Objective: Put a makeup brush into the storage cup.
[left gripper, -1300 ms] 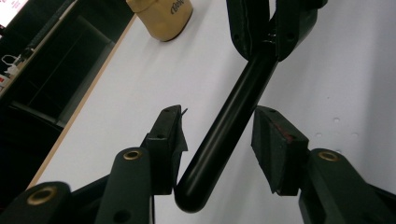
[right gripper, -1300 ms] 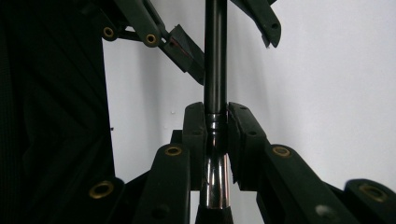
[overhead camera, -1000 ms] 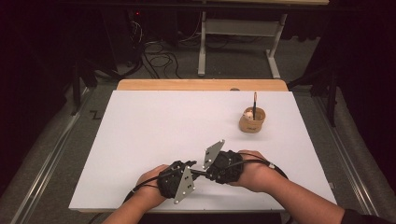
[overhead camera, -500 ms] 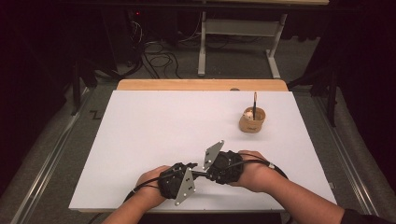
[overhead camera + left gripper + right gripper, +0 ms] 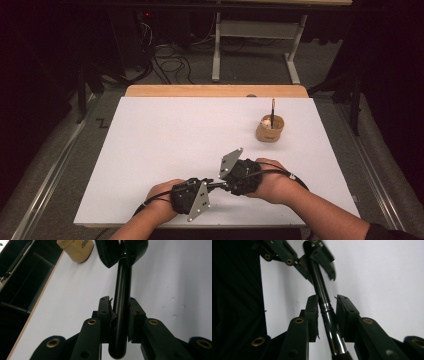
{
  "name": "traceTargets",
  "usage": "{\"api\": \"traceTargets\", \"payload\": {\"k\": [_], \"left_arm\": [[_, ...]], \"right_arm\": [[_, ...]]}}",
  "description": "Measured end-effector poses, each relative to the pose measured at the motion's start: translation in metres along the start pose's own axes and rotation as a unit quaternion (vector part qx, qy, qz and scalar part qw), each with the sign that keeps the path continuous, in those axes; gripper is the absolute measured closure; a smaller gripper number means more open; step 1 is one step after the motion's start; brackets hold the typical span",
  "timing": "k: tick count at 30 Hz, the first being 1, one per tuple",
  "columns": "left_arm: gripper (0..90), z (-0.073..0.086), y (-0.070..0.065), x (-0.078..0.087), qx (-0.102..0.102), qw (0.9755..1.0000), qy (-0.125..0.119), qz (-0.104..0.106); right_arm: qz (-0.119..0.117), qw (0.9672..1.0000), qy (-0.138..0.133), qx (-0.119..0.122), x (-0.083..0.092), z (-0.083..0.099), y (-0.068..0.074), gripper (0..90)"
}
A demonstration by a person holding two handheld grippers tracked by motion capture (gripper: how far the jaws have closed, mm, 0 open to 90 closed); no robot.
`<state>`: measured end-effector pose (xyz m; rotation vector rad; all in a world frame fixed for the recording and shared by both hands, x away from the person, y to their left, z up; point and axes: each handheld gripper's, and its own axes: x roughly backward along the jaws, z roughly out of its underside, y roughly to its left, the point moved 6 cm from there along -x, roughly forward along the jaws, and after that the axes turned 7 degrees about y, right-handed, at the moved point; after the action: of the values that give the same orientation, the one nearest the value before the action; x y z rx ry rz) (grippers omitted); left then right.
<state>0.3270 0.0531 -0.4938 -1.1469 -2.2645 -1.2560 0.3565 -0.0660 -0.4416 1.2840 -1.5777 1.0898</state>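
The left tongs (image 5: 117,312) have just been closing and are now clamped on the black pen (image 5: 121,302); the right tongs (image 5: 327,312) have just been opening, their pads slack around its chrome end. The pen is held low over the counter (image 5: 165,135), so a handover leftward is judged underway. The cup (image 5: 270,129) stands well apart.

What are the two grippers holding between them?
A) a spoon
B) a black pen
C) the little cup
B: the left gripper and right gripper each have a slim black pen between their jaws, while the tan cup stands far off on the table.
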Motion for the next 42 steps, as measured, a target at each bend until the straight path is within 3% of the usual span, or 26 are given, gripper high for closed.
{"api": "traceTargets", "payload": {"k": [9, 25, 32, 42], "left_arm": [[78.7, -0.002, 0.000, -0.001, -0.002, 1.0000, -0.001, 0.002], [78.8, 0.003, 0.003, 0.001, 0.007, 1.0000, 0.004, 0.001], [78.8, 0.006, 0.006, 0.002, 0.019, 0.9998, 0.002, -0.001], [78.8, 0.012, 0.011, 0.004, 0.043, 0.9991, -0.004, -0.005]], "right_arm": [[-0.009, 0.9997, -0.016, -0.017, 0.000, -0.004, 0.001, 45.0], [0.009, 0.9988, -0.030, -0.038, 0.003, 0.001, -0.007, 15.2], [0.030, 0.9976, -0.030, -0.056, 0.006, 0.010, -0.014, 6.7], [0.044, 0.9946, -0.036, -0.086, 0.014, 0.027, -0.023, 2.1]]}}
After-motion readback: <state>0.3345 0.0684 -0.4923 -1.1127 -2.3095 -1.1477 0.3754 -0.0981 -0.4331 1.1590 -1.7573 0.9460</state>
